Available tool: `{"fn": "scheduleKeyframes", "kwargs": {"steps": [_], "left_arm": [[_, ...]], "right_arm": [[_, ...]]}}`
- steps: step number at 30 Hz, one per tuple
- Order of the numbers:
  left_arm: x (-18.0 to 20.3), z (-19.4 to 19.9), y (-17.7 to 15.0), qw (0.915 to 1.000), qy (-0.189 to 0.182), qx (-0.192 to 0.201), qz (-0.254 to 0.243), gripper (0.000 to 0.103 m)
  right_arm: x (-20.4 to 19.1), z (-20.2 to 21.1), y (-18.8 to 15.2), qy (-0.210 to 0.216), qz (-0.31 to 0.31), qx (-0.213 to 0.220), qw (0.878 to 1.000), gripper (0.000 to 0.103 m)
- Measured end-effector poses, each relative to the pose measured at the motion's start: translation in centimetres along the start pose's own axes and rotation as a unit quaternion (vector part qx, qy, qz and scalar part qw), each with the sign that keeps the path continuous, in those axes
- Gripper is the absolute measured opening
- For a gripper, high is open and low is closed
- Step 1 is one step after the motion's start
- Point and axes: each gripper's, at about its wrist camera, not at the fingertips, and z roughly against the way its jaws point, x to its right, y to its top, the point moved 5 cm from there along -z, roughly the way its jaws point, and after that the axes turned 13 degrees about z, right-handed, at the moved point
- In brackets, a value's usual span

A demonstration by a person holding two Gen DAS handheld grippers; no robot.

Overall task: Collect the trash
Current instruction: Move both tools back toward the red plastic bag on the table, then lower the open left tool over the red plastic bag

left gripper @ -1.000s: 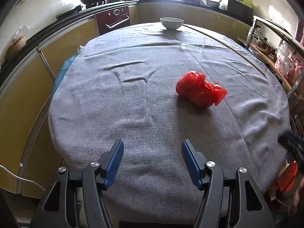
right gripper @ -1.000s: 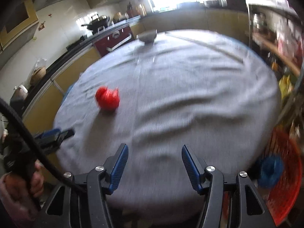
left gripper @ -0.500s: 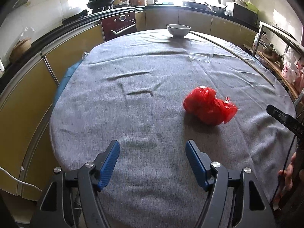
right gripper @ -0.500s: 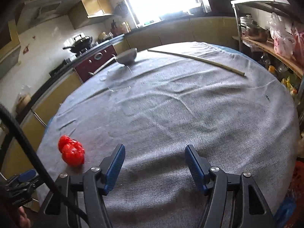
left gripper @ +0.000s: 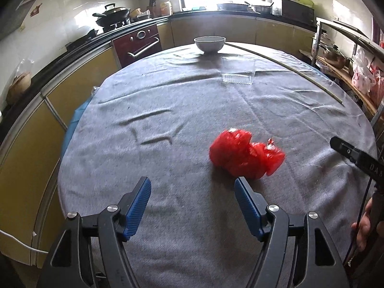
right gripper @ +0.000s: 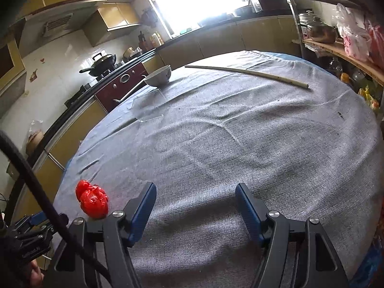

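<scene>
A crumpled red plastic bag (left gripper: 244, 157) lies on the round table's grey cloth (left gripper: 168, 110), just ahead and right of my open, empty left gripper (left gripper: 193, 192). The bag also shows in the right wrist view (right gripper: 92, 200), low at the left near the table edge. My right gripper (right gripper: 195, 198) is open and empty over the near part of the cloth (right gripper: 240, 132), well right of the bag. A clear plastic box (left gripper: 237, 74) lies farther back on the table; it also shows in the right wrist view (right gripper: 147, 106).
A white bowl (left gripper: 209, 44) stands at the table's far edge, also in the right wrist view (right gripper: 158, 75). A long thin stick (right gripper: 247, 75) lies across the far right. Kitchen cabinets and an oven (left gripper: 139, 46) ring the table; a shelf rack (right gripper: 336, 36) stands right.
My left gripper has moved forward, closer to the red bag. The right gripper has swung right and steadied over the cloth, so the bag sits lower and farther left in its view.
</scene>
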Motion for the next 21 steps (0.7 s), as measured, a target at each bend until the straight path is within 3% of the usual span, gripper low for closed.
{"fn": "scheduleKeyframes", "kwargs": {"steps": [9,21], "left_arm": [[1.6,-0.7,1.0,0.9995,-0.027,-0.018,0.001,0.073],[3.3,-0.5,2.0,0.9997,-0.017,-0.007,-0.018,0.073]], "right_arm": [[-0.3,0.1,-0.1,0.006,0.008,0.007,1.0,0.072],[-0.2,-0.2,-0.1,0.006,0.009,0.002,1.0,0.072]]}}
